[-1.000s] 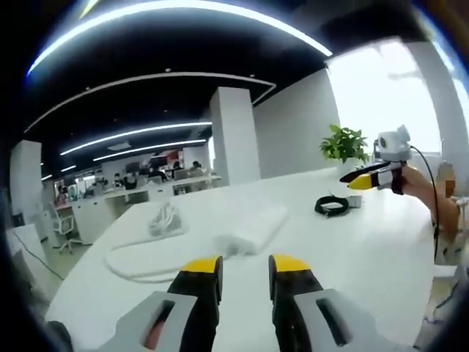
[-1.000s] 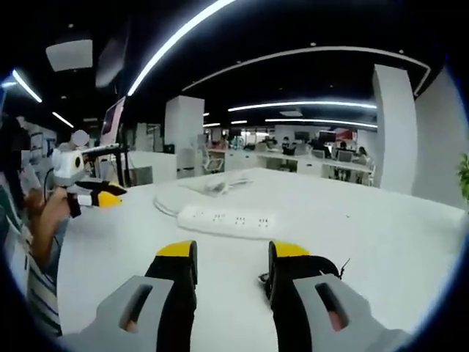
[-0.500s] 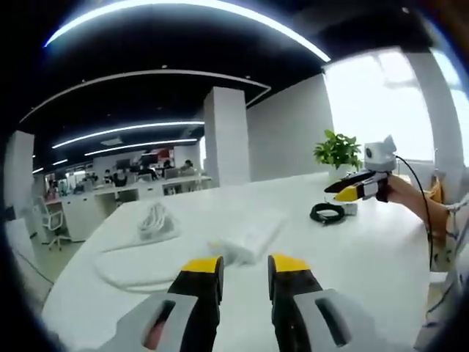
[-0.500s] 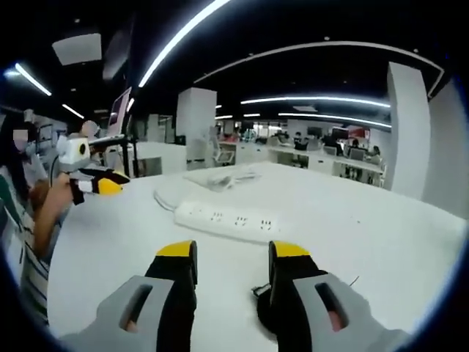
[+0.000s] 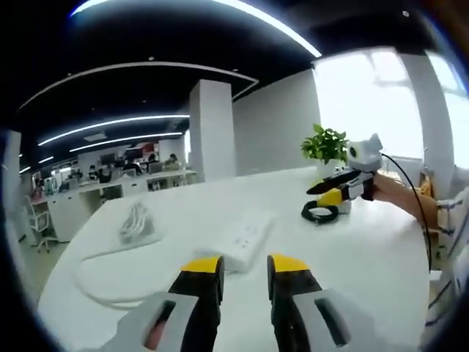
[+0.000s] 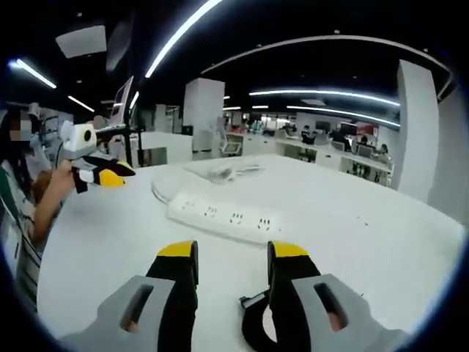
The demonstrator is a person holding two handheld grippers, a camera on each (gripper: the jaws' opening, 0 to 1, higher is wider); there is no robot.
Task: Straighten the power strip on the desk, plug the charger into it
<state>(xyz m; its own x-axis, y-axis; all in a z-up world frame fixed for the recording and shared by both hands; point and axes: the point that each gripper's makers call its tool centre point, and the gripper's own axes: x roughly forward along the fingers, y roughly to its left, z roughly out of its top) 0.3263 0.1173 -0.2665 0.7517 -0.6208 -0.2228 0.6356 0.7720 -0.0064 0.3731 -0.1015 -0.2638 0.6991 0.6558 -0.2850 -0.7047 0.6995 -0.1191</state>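
While the left gripper [image 5: 244,268] is hovering low over the white desk [image 5: 381,257] in the left gripper view, its yellow-tipped jaws are standing a narrow gap apart with nothing between them, and they are pointing at the near end of the white power strip [image 5: 242,240]. The strip is lying askew just beyond the tips, running away to the far right. Its white cable [image 5: 99,290] is looping off to the left toward a bundled coil [image 5: 135,220] farther out. To the right, the right gripper [image 5: 331,192] is hanging just above a black coiled cord [image 5: 319,213], presumably the charger's lead, with a potted plant [image 5: 326,144] behind it. Judging by this placement, each tool is being lined up on its own object: the left for the strip, the right for the charger.

In the right gripper view, the right gripper [image 6: 232,253] is holding its jaws moderately apart and empty. The black charger cord [image 6: 256,331] is lying on the desk [image 6: 381,242] by the right jaw, partly hidden behind it. The power strip [image 6: 226,218] is resting crosswise beyond the tips, sockets facing up, its cable [image 6: 165,187] curving away to the far left. The left gripper [image 6: 110,176] is showing at the left edge, raised near the strip's cable end; how its jaws stand cannot be told here. The strip looks not yet straightened, and nothing is plugged in.
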